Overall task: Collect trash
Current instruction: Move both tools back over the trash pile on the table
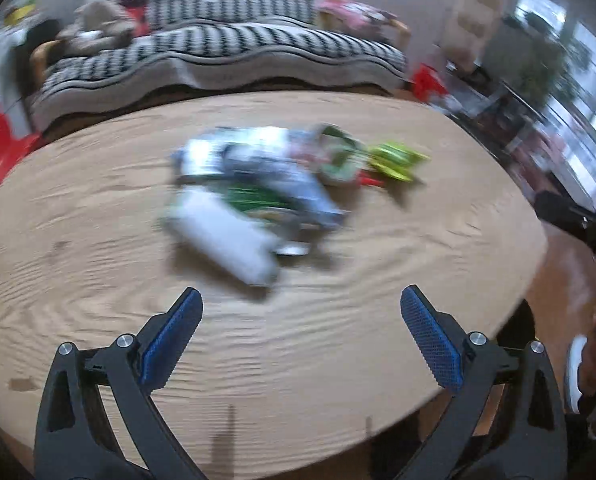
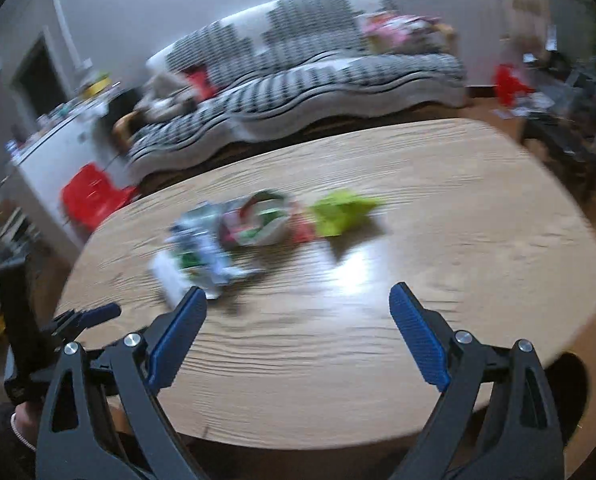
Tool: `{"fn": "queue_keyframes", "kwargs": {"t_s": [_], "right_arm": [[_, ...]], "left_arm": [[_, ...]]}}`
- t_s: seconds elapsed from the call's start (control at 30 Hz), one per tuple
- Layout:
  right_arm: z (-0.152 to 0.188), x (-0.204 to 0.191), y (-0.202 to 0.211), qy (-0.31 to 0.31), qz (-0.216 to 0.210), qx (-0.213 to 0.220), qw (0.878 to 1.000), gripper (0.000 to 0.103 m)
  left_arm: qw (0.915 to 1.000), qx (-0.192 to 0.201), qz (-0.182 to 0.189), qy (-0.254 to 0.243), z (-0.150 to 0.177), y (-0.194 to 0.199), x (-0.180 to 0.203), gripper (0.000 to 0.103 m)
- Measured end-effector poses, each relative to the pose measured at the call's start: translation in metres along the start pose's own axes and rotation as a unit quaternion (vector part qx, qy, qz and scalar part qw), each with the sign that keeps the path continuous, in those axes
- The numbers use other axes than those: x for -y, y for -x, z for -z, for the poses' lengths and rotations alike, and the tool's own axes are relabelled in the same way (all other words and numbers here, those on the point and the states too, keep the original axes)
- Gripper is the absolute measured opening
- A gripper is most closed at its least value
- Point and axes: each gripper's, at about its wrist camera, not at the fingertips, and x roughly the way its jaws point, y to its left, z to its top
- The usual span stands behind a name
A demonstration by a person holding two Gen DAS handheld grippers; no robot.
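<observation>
Both grippers, left gripper (image 1: 300, 322) and right gripper (image 2: 298, 320), hover spread wide and empty above the oval wooden table (image 1: 98, 280), ready for the blurred wrapper pile (image 1: 250, 192).

A blurred heap of crumpled trash (image 1: 258, 184) lay near the middle of the oval light-wood bench (image 1: 98, 280). A white cylindrical container (image 1: 226, 240) lay on its side at the near edge, touching silvery-blue wrappers (image 1: 258, 156). A crumpled lime-green wrapper (image 1: 396, 158) sat just beside the heap's far right end.
</observation>
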Motion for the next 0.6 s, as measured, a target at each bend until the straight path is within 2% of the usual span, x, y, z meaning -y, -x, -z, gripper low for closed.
{"fn": "queue_keyframes", "kwargs": {"t_s": [0.1,0.23,0.37,0.6], "right_arm": [[-0.006,-0.033,-0.027,0.029,-0.020,-0.009,0.999,0.089],[-0.009,-0.059,-0.060,0.047,-0.029,-0.031,0.998,0.089],[-0.010,-0.070,-0.078,0.060,-0.026,-0.033,0.997,0.089],[-0.015,-0.063,-0.102,0.056,-0.027,-0.051,0.997,0.084]], "left_arm": [[0.9996,0.014,-0.018,0.016,0.001,0.005,-0.032,0.096],[0.9992,-0.001,-0.021,0.033,0.003,0.000,-0.054,0.096],[0.9989,-0.011,-0.018,0.043,0.003,-0.009,-0.053,0.096],[0.9985,-0.019,-0.028,0.042,-0.001,-0.038,-0.038,0.096]]}}
